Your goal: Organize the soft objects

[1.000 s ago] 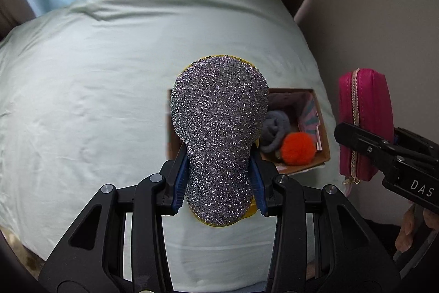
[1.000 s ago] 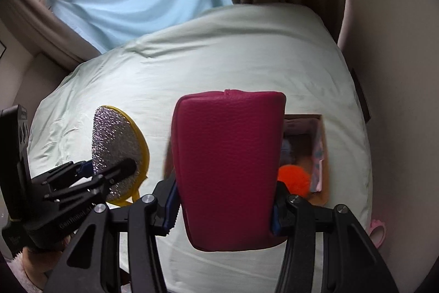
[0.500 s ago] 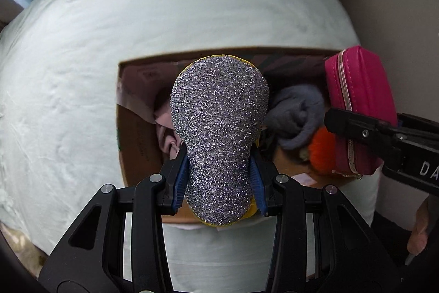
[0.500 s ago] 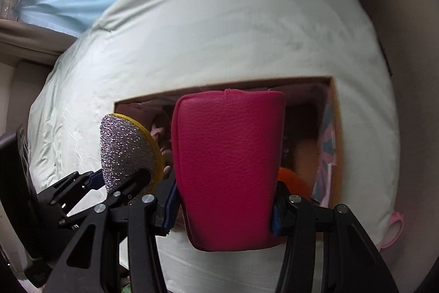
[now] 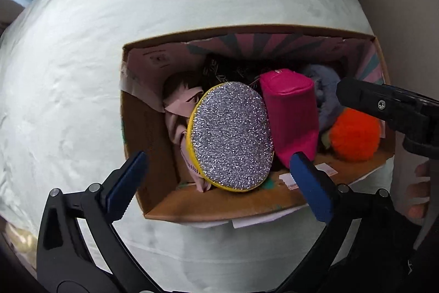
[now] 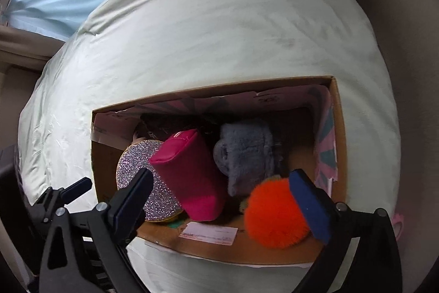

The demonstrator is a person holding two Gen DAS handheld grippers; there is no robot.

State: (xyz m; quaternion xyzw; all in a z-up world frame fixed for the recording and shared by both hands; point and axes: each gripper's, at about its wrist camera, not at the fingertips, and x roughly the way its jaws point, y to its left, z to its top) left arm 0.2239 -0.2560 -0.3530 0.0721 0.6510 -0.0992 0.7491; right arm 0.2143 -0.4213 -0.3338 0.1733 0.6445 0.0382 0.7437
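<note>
Bed (image 5: 82, 73) with pale sheet carries the cardboard box (image 5: 219, 206) near its edge. Inside, side by side and touching: glitter pouch (image 5: 231, 136), tilted on its rim; pink pouch (image 5: 290, 117), leaning; grey furry item (image 6: 244, 153); orange pompom (image 6: 274, 213) at the near wall. Left gripper (image 5: 219, 183) jaws apart, empty. Right gripper (image 6: 225, 199) jaws apart, empty. Risk: both pouches look unstably propped; a jaw brushing either on withdrawal could topple it, or nudge the box off the soft mattress.
</note>
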